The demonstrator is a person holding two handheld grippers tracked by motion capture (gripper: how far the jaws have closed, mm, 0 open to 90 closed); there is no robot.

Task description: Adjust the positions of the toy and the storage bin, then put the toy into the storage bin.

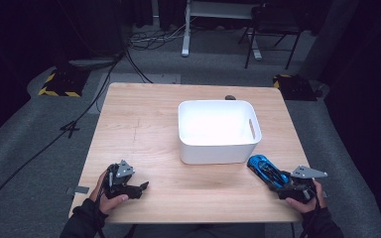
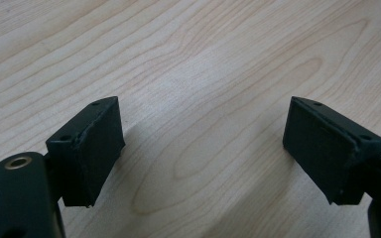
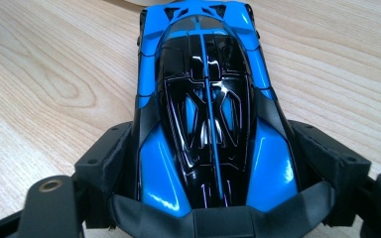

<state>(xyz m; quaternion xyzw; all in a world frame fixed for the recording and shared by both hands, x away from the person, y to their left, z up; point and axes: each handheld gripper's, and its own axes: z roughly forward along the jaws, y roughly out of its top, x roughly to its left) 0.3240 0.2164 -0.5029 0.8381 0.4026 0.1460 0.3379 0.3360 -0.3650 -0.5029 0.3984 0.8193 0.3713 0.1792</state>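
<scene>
A blue and black toy car [image 3: 208,99] is clamped at its rear between the jaws of the right claw [image 1: 288,186], near the front right corner of a light wooden desk [image 1: 144,129]. The car's nose is pointed toward a white plastic bin [image 1: 218,130], which is set at the middle of the desk, and lies just beside the bin's near right corner. The left claw [image 1: 138,189] is held low over the front left of the desk, its jaws spread wide apart with bare wood between them.
</scene>
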